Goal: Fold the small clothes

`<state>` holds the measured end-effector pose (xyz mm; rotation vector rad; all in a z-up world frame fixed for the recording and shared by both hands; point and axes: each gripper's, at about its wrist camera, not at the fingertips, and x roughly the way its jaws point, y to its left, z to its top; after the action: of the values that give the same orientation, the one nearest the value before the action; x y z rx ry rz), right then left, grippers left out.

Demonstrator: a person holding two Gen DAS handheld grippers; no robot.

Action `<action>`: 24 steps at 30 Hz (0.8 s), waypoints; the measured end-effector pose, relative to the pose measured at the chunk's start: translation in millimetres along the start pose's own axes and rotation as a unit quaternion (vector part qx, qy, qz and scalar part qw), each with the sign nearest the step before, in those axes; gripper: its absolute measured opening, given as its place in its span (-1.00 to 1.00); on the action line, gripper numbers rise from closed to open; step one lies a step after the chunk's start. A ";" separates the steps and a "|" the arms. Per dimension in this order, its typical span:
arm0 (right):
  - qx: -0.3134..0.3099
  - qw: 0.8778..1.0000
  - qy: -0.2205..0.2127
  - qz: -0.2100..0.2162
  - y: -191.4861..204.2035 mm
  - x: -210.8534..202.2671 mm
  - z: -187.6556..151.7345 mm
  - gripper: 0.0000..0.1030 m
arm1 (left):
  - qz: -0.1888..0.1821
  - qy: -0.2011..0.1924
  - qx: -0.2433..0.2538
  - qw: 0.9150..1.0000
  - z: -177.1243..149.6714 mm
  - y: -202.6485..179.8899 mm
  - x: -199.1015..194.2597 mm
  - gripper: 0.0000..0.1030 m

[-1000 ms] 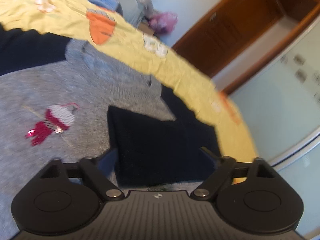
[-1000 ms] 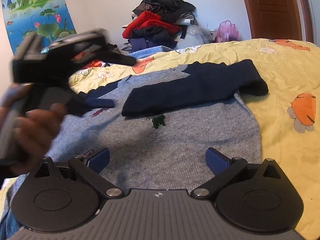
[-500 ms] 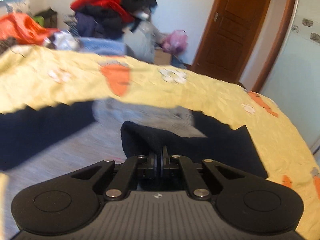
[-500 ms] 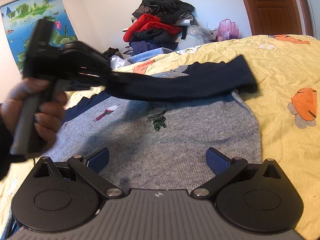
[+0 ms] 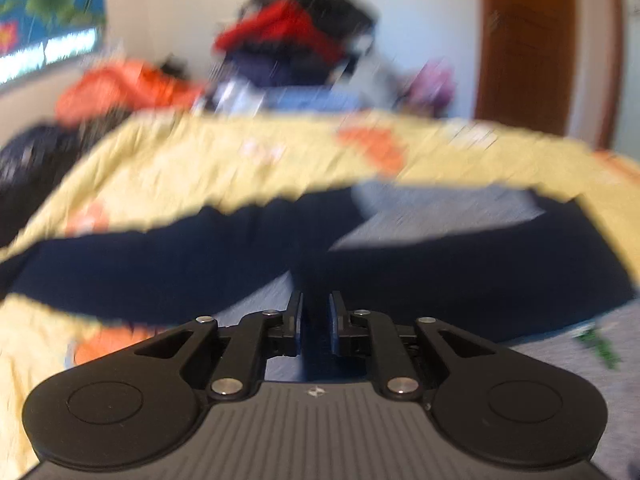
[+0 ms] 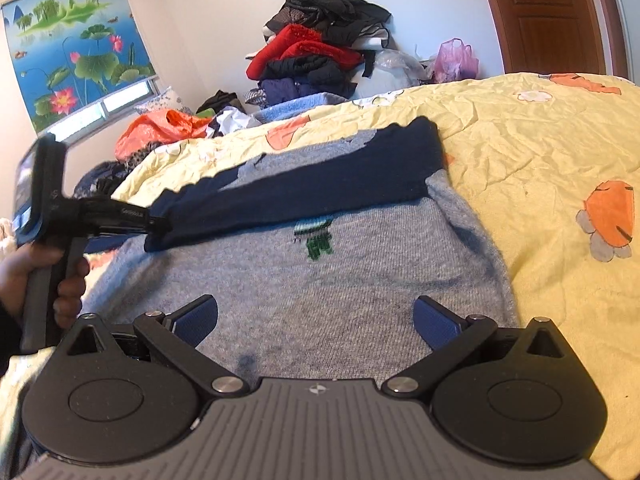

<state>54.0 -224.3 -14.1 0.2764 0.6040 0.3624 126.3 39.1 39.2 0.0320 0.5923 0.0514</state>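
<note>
A small grey sweater (image 6: pixel 340 276) with navy sleeves lies flat on the yellow bedspread (image 6: pixel 540 152). My left gripper (image 5: pixel 315 314) is shut on the cuff of one navy sleeve (image 6: pixel 304 192) and holds it stretched across the sweater's chest toward the left; it also shows in the right wrist view (image 6: pixel 154 222). The other navy sleeve (image 5: pixel 140 264) lies spread out to the left. My right gripper (image 6: pixel 316 320) is open and empty, low over the sweater's hem. The left wrist view is blurred.
A pile of red, black and blue clothes (image 6: pixel 320 52) stands beyond the bed's far edge, with orange cloth (image 6: pixel 160 128) to its left and a pink bag (image 6: pixel 456 56) by the wooden door (image 6: pixel 552 16). Bedspread stretches to the right.
My left gripper shut on the navy sleeve's cuff, lifted it and drew it leftward across the sweater. My right gripper stayed open over the hem.
</note>
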 end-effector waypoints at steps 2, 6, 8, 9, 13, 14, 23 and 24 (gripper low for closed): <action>0.003 1.000 -0.029 0.002 -1.7 -6.0 15.4 0.96 | -0.036 -0.043 0.007 0.998 -1.1 -6.6 -11.6 -0.73; 0.006 0.998 -0.064 -0.026 -5.0 19.1 78.0 0.99 | -0.080 0.008 0.005 0.997 0.0 -17.3 21.5 -0.48; -0.014 0.998 -0.034 -0.053 -5.6 57.2 102.9 0.99 | -0.073 0.059 -0.035 0.995 -2.3 -13.3 45.9 -0.48; -0.021 0.998 -0.014 -0.064 -6.0 77.5 110.6 0.98 | -0.078 0.061 -0.059 0.993 -3.7 -6.9 50.3 -0.48; -0.064 0.993 0.055 -0.086 -6.2 135.2 110.1 0.98 | -0.099 0.042 -0.081 0.991 -13.1 9.4 53.8 -0.48; -0.071 0.990 0.078 -0.095 -9.9 146.2 103.5 1.00 | -0.102 0.036 -0.077 0.991 -16.4 11.9 51.7 -0.48; -0.127 0.985 0.053 -0.105 -4.4 145.6 83.2 0.99 | -0.068 0.005 -0.048 0.996 -11.0 15.3 21.0 -0.21; -0.126 0.985 0.052 -0.106 -4.5 145.1 83.3 0.99 | -0.061 -0.015 -0.054 0.997 -13.7 29.3 9.9 0.16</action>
<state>215.6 -181.2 -22.5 -0.0508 0.6759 0.2462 125.7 69.2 23.6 -0.1082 0.5593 -0.0347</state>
